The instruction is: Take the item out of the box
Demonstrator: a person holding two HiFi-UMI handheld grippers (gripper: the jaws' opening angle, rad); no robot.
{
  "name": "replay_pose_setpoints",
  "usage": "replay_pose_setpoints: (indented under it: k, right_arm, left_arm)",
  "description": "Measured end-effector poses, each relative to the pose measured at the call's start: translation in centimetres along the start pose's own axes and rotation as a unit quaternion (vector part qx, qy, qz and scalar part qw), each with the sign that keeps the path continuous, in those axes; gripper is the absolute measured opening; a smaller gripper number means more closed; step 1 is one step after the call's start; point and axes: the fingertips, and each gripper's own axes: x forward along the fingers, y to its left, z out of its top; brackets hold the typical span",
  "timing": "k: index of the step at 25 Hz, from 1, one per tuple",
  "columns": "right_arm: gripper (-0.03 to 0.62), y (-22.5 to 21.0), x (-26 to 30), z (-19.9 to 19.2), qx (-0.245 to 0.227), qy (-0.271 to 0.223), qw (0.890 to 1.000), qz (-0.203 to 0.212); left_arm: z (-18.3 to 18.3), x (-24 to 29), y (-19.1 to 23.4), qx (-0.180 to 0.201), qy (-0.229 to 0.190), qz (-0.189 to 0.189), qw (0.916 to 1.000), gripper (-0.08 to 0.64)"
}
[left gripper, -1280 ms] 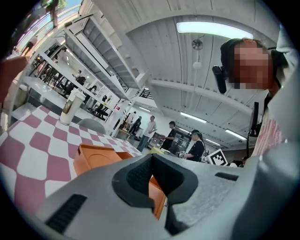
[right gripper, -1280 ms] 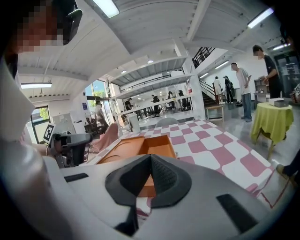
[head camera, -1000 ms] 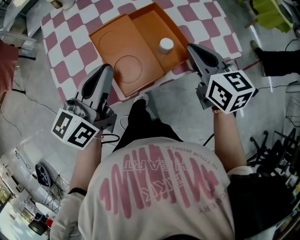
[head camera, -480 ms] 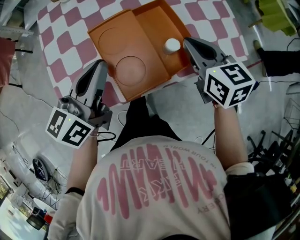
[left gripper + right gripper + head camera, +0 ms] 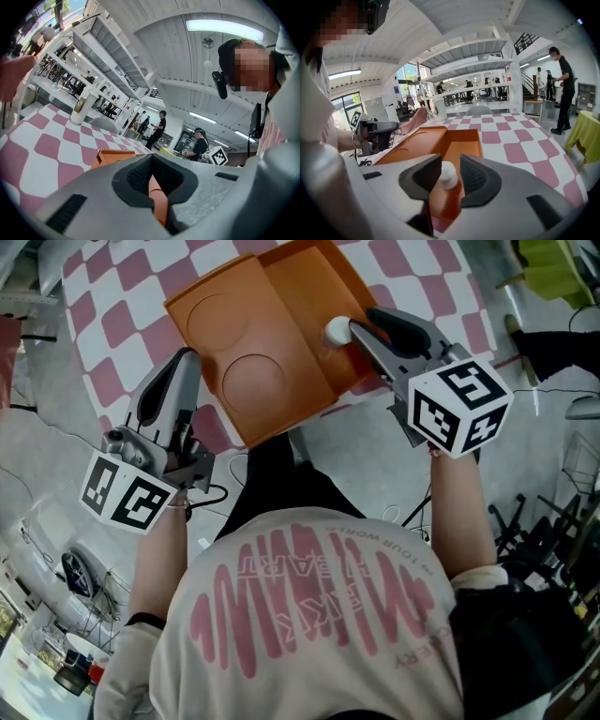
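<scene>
Box (image 5: 300,296) lies open on the checked table (image 5: 112,329): flat lid half (image 5: 234,362) on the left with two round impressions, deeper tray half on the right. Item (image 5: 337,331), small, white and round-topped, sits upright in the tray half near its front right wall.

Right gripper (image 5: 450,165): jaws spread and opening. The item stands between them, tips either side of its top. Pads are close on both sides, but I see no squeeze.

Left gripper (image 5: 183,362): jaws pressed nearly together, only a thin slit. Orange of the box shows through the slit and nothing is pinched. It hangs at the lid's front left edge. Can't tell if it touches the lid.

Tray half holds only the item as far as the gripper lets me see; its near corner is hidden.
</scene>
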Motion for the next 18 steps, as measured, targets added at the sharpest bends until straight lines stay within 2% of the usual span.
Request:
replay_pose_setpoints:
  k: [9, 13, 18]
  right_arm:
    - [0.165, 1.0, 2.0, -1.5, -0.013, 0.064, 0.997, 0.033]
    - [0.193, 0.9, 2.4, -1.7, -0.031, 0.082, 0.996, 0.031]
    - [0.193, 1.5, 2.2, -2.2, -0.063, 0.113, 0.991, 0.035]
  left_arm:
    - [1.4, 1.4, 1.6, -0.013, 0.003, 0.004, 0.9999, 0.006]
    - [2.1, 1.7, 2.1, -0.015, 0.002, 0.004, 0.9999, 0.006]
    - [2.2, 1.8, 2.2, -0.02, 0.005, 0.006, 0.9998, 0.006]
